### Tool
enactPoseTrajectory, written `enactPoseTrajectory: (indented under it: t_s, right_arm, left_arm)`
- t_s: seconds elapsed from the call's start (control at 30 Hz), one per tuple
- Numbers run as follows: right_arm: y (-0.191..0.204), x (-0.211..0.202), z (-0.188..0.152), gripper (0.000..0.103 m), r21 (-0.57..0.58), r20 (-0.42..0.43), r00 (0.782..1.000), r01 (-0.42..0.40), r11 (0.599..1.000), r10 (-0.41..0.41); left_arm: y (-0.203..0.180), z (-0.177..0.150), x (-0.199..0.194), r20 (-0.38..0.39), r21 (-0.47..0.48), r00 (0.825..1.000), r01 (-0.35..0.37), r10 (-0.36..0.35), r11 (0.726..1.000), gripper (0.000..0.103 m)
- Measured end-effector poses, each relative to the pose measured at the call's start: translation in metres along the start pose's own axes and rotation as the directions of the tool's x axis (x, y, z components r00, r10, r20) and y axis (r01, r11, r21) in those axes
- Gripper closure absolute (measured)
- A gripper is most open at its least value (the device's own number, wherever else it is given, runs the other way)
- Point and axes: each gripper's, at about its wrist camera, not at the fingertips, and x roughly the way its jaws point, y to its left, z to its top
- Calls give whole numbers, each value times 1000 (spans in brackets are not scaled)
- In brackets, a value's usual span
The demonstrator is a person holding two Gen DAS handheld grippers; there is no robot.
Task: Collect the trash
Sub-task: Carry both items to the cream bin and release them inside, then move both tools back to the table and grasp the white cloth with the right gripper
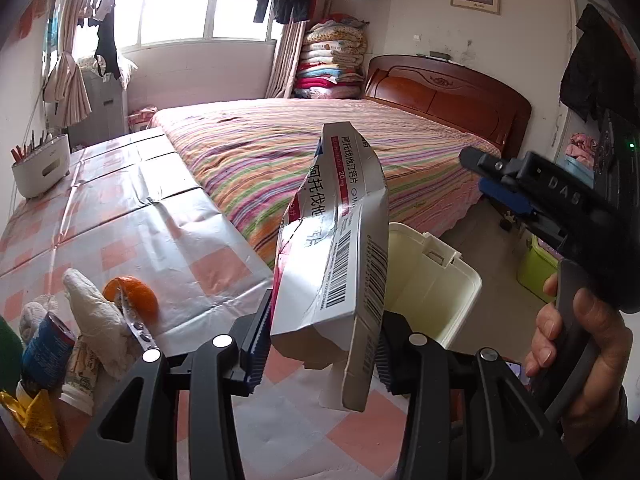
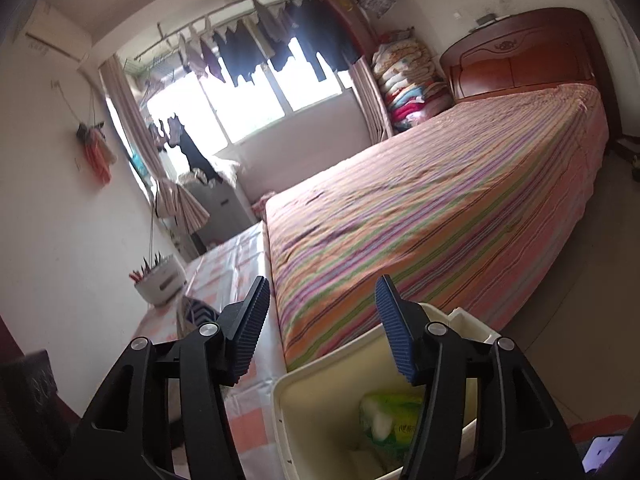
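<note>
Striped bed (image 2: 432,216) beside checked table (image 1: 132,220) — laundry (image 2: 276,56) above.

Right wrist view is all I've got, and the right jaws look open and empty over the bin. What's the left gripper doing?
Observer: The left gripper is shut on a crumpled medicine box, held at the table's edge beside the cream trash bin.
Operator: Any trash left on the table?
Observer: Yes, at its near left corner: an orange peel, a crumpled white tissue and a blue can.
Operator: Is the bin empty?
Observer: No, your view shows a green-and-white wrapper inside.
</note>
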Motion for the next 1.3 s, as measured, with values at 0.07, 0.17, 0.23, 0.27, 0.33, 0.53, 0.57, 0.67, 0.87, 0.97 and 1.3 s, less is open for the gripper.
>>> enactPoseTrajectory:
  t_s: [0.07, 0.17, 0.23, 0.27, 0.33, 0.53, 0.57, 0.67, 0.87, 0.97, 1.3]
  right_arm:
    - [-9, -12, 6, 35, 45, 60, 998, 2, 999, -4]
    - [-15, -24, 13, 34, 68, 116, 993, -6, 998, -2]
    - [-15, -25, 14, 33, 66, 120, 993, -6, 998, -2]
    - [-15, -24, 13, 33, 72, 120, 993, -11, 997, 2]
    - [-12, -22, 13, 33, 81, 114, 993, -19, 997, 10]
    - [-8, -19, 12, 33, 84, 122, 992, -32, 996, 22]
    - [-9, -19, 12, 32, 86, 123, 992, -34, 996, 23]
    - [-10, -19, 12, 31, 86, 125, 992, -35, 996, 24]
    - [-11, -20, 10, 31, 87, 129, 991, -36, 996, 24]
    - [-8, -18, 8, 31, 82, 120, 992, -42, 996, 32]
    - [46, 6, -10, 22, -9, 28, 992, -124, 992, 124]
  left_arm:
    - [-5, 0, 6, -13, -1, 1000, 18, -18, 1000, 61]
    - [-13, 0, 18, -50, -12, 997, 65, -65, 998, 61]
    - [-20, 1, 27, -69, -13, 994, 86, -87, 996, 61]
    - [-25, 2, 30, -75, -12, 993, 94, -94, 996, 61]
    - [-31, 4, 38, -92, -10, 990, 109, -110, 994, 61]
    - [-48, 8, 56, -124, 0, 985, 122, -121, 993, 55]
    - [-50, 8, 59, -126, 1, 985, 120, -119, 993, 54]
    - [-55, 7, 64, -134, 14, 984, 117, -114, 993, 52]
    - [-57, 8, 65, -152, 30, 984, 95, -89, 995, 38]
    - [-47, 9, 50, -115, 18, 990, 86, -83, 996, 38]
    - [42, 11, -40, 129, -134, 983, -110, 127, 985, 26]
